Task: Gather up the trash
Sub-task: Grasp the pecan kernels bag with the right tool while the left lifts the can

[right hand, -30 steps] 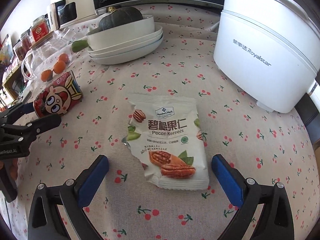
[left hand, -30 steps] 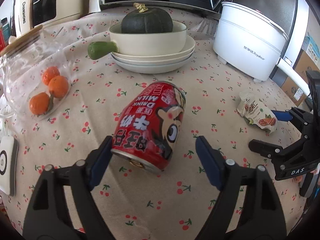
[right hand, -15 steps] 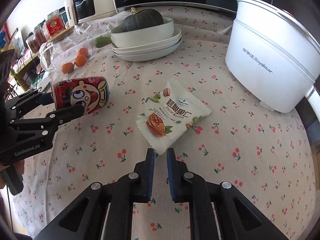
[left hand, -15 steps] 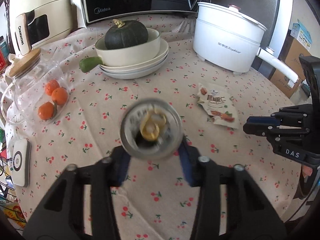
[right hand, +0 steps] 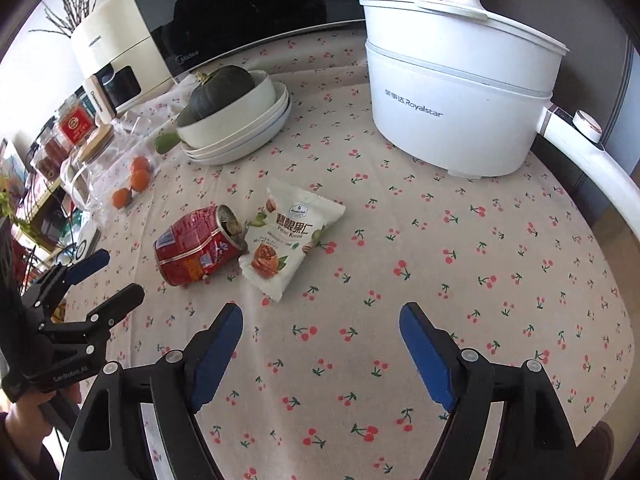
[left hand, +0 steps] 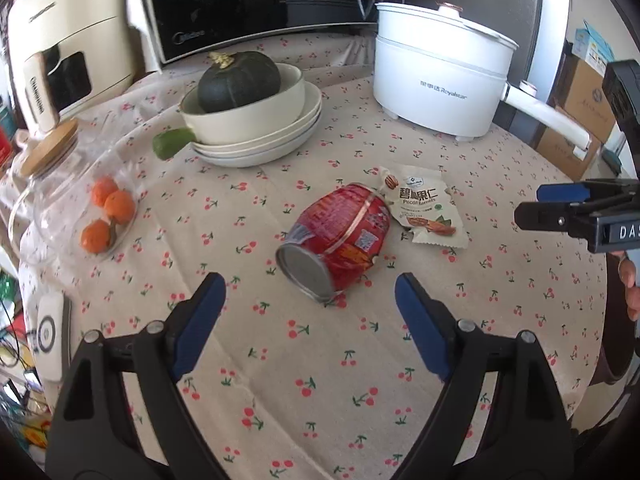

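Lying beyond opening left gripper (left hand: 308, 292) (nothing between): can (left hand: 340, 246).

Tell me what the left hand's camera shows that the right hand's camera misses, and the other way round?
Left camera only: the red can's flat sealed bottom and a white gadget at the table's edge. Right camera only: the can's opened top, red-labelled jars and bare twigs. Both show the can lying beside the nut packet, the squash in its bowl, the white pot, the oranges, and both grippers' jaws opening with nothing between them.
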`<state>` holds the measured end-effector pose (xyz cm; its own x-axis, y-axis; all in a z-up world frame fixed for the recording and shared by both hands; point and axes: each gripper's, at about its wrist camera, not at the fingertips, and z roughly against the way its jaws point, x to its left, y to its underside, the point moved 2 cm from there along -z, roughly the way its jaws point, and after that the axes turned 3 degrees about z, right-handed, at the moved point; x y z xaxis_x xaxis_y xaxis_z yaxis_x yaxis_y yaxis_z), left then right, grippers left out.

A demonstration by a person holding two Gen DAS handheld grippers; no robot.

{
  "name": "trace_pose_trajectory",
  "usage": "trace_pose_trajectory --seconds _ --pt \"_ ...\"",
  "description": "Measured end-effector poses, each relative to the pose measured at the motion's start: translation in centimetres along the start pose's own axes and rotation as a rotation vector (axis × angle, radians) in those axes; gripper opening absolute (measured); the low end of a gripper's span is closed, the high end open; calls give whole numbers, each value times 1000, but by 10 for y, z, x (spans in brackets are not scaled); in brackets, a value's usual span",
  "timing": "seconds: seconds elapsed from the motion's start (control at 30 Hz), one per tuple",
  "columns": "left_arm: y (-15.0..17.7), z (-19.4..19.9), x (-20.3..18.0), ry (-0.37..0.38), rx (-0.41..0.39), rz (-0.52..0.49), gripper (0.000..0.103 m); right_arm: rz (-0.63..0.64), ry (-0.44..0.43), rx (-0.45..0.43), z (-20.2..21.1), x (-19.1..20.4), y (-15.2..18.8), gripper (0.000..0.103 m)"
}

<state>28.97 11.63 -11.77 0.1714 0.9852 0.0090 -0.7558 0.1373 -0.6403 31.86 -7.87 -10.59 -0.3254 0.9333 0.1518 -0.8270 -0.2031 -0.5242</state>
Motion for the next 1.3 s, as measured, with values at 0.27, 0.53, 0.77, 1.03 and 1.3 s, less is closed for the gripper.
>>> trace_pose_trajectory --seconds 0.27,0.53,0.77,1.03,1.3 --pt "-20 -54 -25 -32 74 -258 87 -11 -3 33 -39 -18 -14 80" --pt "-23 -75 -15 104 130 -147 64 2 -1 38 -55 -34 -16 80" --pt "-7 -59 18 59 84 91 63 -14 -44 20 -53 -19 -21 80" --pt "17 -37 51 31 91 248 63 -44 -78 34 -79 35 -36 86" --pt "38 -16 55 9 92 265 63 116 107 48 -88 72 -27 47"
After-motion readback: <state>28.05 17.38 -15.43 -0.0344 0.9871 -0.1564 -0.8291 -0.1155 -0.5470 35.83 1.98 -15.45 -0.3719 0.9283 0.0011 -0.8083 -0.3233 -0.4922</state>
